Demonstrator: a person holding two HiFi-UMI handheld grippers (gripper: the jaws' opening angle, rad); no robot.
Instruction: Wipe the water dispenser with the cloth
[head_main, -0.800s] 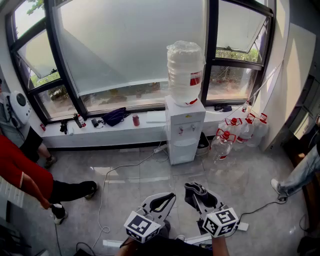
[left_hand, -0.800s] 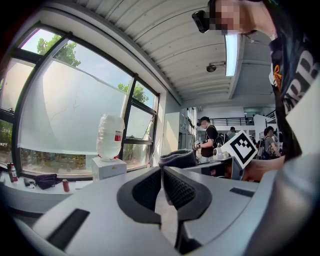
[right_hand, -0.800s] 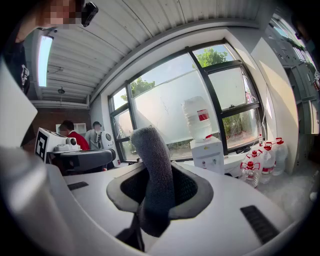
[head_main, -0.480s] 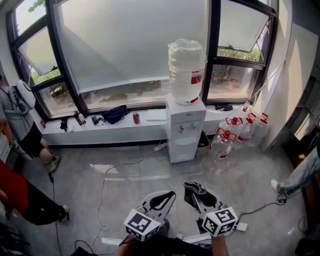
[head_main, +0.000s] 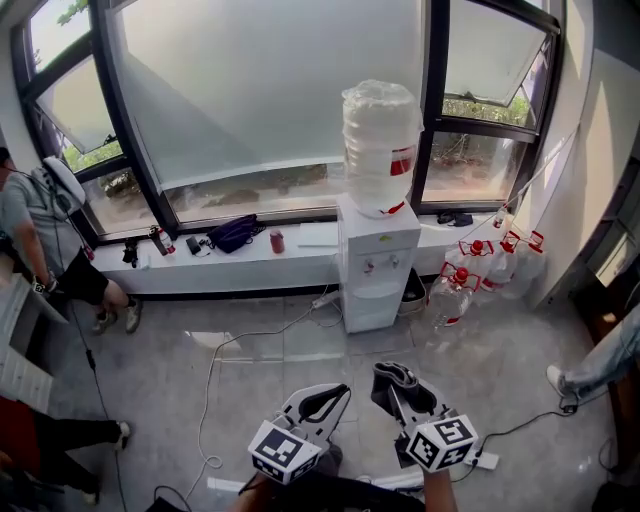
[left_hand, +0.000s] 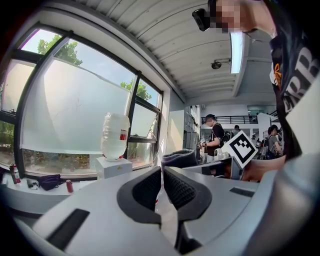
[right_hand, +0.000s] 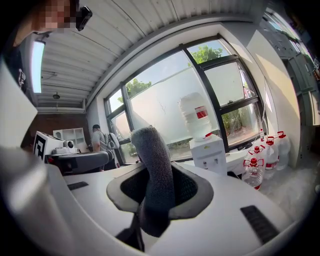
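The cloth (right_hand: 152, 180) is a dark grey wad pinched tight between the fingers of the right gripper (head_main: 400, 393), and it sticks up past the fingertips. The water dispenser (head_main: 378, 268) is well apart from it, way out ahead of both sets of fingertips by the window. It shows right of the cloth in the right gripper view and left of the jaws in the left gripper view. The big wrapped water bottle (head_main: 380, 140) sits upside down on top of it.

The left gripper (head_main: 322, 398) hangs just beside the right one, fingers pressed together with nothing in them. Further out, right of the dispenser, there's a bunch of red-capped jugs (head_main: 455, 288) on the floor. Off to the left of the fingers, the window sill (head_main: 215, 268) has a dark bag (head_main: 232, 233) and a red can (head_main: 277, 241) on it.
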